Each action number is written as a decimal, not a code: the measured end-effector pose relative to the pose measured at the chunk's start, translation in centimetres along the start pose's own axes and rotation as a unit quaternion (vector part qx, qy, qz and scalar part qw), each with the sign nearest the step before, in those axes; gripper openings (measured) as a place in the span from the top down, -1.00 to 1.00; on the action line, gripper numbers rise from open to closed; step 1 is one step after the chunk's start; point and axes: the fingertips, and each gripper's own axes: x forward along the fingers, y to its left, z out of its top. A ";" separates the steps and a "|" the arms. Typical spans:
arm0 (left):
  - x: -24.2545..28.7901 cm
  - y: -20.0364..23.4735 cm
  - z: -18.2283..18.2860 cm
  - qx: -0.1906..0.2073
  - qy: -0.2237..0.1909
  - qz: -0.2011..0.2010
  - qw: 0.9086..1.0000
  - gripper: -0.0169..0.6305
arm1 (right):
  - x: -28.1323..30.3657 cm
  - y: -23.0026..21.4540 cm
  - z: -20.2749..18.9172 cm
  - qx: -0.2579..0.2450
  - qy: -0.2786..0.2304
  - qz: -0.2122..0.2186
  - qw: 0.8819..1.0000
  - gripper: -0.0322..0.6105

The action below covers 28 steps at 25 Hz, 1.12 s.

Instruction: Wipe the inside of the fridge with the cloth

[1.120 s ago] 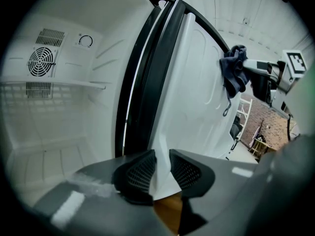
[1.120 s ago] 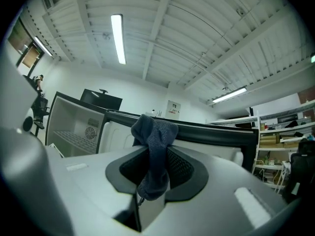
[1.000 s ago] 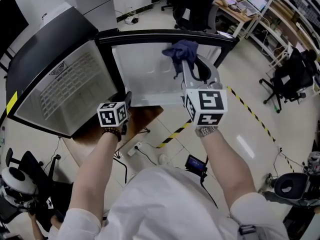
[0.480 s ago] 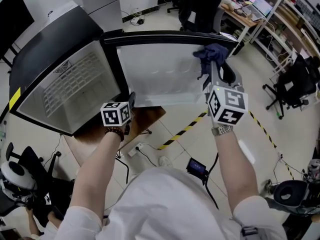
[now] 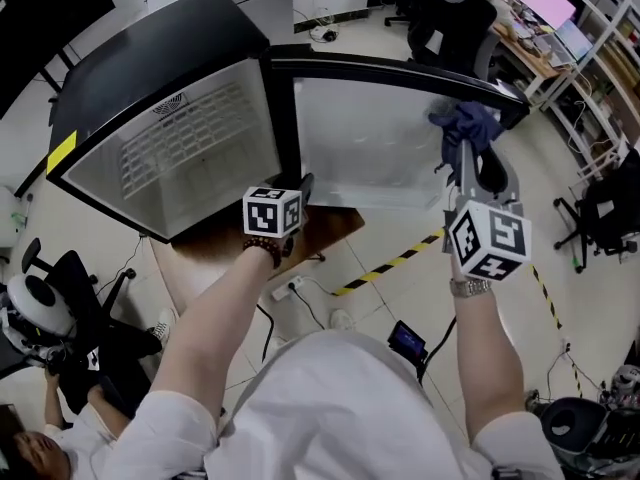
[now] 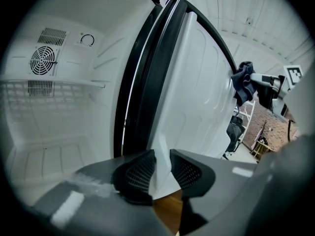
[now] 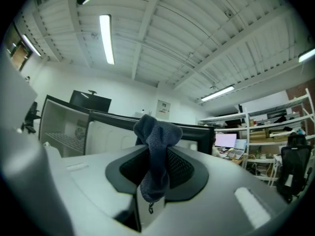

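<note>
The small black fridge stands open, its white interior and wire shelf facing me. Its door swings out to the right, white liner towards me. My left gripper sits at the door's lower edge near the hinge; in the left gripper view its jaws close on that white edge. My right gripper is shut on a dark blue cloth, which touches the liner near the door's outer edge. In the right gripper view the cloth bunches up between the pads.
The fridge rests on a wooden stand. Yellow-black tape crosses the tiled floor, with a power strip and cables near my feet. Office chairs, desks and shelving stand behind the door. A person sits at lower left.
My right gripper has carried the cloth rightwards across the door liner, from its middle to near its outer edge. The left gripper has stayed at the door's lower edge.
</note>
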 end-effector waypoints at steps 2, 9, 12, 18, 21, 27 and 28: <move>0.0 0.1 0.0 -0.002 -0.001 0.000 1.000 0.63 | 0.2 4.2 0.1 0.001 -0.003 0.047 0.999 0.62; -0.1 -0.1 0.3 -0.009 0.000 -0.012 1.000 0.62 | 2.1 19.1 -0.9 -0.012 0.015 0.201 0.979 0.62; 0.1 -0.1 0.0 -0.010 0.006 -0.015 1.000 0.62 | 3.2 22.9 -2.1 -0.020 0.031 0.233 0.972 0.62; 0.0 0.0 0.1 -0.012 0.006 -0.021 1.000 0.62 | 5.4 26.4 -3.4 -0.029 0.054 0.251 0.966 0.62; 0.1 0.1 -0.3 -0.016 0.010 -0.021 1.000 0.62 | 6.4 26.8 -4.3 -0.036 0.064 0.246 0.967 0.62; -0.1 0.1 0.1 -0.013 0.003 -0.016 1.000 0.62 | 7.1 25.7 -5.3 -0.037 0.068 0.230 0.970 0.62; -0.1 0.2 0.1 -0.014 0.002 -0.015 1.000 0.62 | 7.1 25.5 -5.3 -0.037 0.067 0.229 0.970 0.62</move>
